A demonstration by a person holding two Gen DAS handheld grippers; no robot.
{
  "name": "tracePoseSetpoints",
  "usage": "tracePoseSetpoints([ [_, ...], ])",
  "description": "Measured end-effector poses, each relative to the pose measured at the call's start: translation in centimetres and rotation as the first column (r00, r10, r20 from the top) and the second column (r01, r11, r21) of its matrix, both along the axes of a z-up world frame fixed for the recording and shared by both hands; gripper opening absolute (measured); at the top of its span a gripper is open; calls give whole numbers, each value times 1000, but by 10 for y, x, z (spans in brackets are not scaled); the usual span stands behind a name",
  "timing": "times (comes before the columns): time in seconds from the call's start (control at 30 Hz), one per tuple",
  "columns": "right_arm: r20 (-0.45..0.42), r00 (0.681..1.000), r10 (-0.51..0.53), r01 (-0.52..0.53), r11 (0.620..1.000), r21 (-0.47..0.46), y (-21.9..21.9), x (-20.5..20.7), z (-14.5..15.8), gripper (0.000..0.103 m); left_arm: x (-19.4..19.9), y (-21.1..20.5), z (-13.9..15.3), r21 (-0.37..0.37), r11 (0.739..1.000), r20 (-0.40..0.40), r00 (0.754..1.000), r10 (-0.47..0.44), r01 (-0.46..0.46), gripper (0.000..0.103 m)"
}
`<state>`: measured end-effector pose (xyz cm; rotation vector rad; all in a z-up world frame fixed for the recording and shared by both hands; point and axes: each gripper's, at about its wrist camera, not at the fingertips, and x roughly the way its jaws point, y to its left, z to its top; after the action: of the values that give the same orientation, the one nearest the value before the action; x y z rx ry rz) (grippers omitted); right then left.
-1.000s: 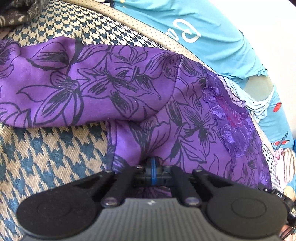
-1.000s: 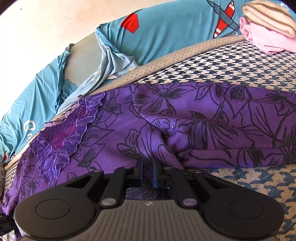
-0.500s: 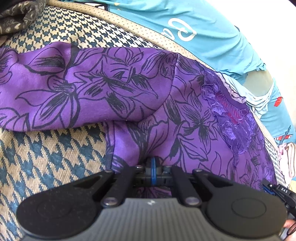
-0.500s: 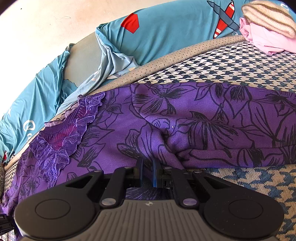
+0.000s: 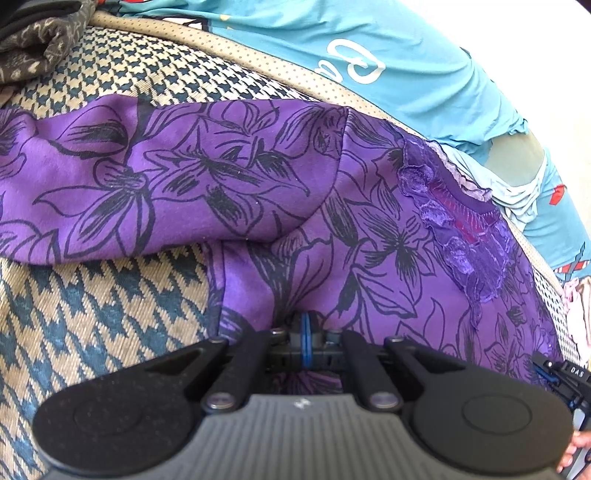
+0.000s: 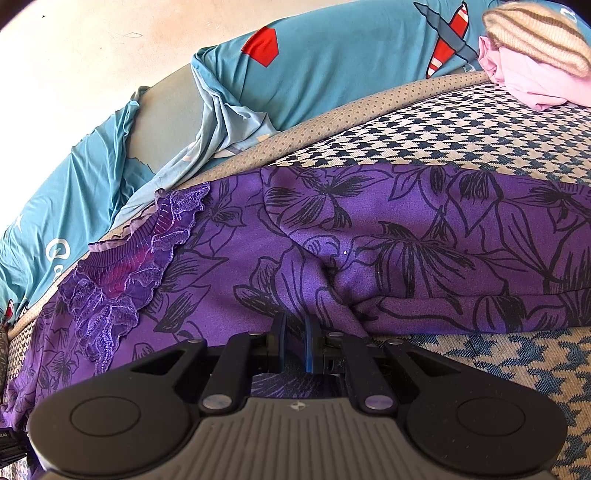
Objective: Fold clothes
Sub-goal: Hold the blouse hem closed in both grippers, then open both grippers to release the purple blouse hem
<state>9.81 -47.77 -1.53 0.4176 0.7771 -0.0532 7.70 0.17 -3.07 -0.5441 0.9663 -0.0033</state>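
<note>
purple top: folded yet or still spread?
Spread, not folded: the purple top lies across the houndstooth cover, both sleeves stretched outward. Each hand-held gripper pinches its body fabric.

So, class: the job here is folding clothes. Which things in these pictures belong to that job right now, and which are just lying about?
Part of the job:
purple floral top
left gripper, shut on the top
right gripper, pinching the top

Lying about:
turquoise printed cloth
pink garment
striped knit piece
dark patterned cloth
houndstooth cover, underneath
</note>
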Motion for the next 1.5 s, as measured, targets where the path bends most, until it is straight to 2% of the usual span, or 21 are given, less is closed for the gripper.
tracePoseSetpoints([
  [0.13, 0, 1000, 0, 0, 1000, -1, 0, 0, 0, 7, 1, 5, -2, -38, 999, -5, 1000, 9, -9, 3],
  [0.7, 1, 1000, 0, 0, 1000, -5, 1, 0, 0, 7, -1, 0, 1, -8, 1000, 11, 1000, 6, -6, 2],
  [0.8, 1, 1000, 1, -1, 1000, -6, 1, 0, 0, 7, -2, -15, 8, 99, 995, 32, 999, -28, 25, 2],
  [0.9, 2, 1000, 1, -1, 1000, -4, 1, 0, 0, 7, -2, -34, 12, 218, 975, 50, 997, -63, 51, 2],
  [1.03, 2, 1000, 2, -2, 1000, -5, 1, 0, 0, 7, -1, -39, 15, 249, 967, 47, 997, -64, 51, 3],
  [1.23, 2, 1000, 3, -3, 1000, -5, 1, 0, 0, 7, -4, -61, 20, 384, 921, 61, 994, -93, 63, 3],
  [1.4, 3, 1000, 5, -5, 1000, -2, 1, 0, 1, 7, -7, -73, 28, 418, 906, 104, 988, -112, 59, 6],
  [1.5, 4, 1000, 7, -7, 1000, 1, 1, -1, 0, 7, -10, -83, 33, 456, 887, 137, 980, -144, 66, 16],
])
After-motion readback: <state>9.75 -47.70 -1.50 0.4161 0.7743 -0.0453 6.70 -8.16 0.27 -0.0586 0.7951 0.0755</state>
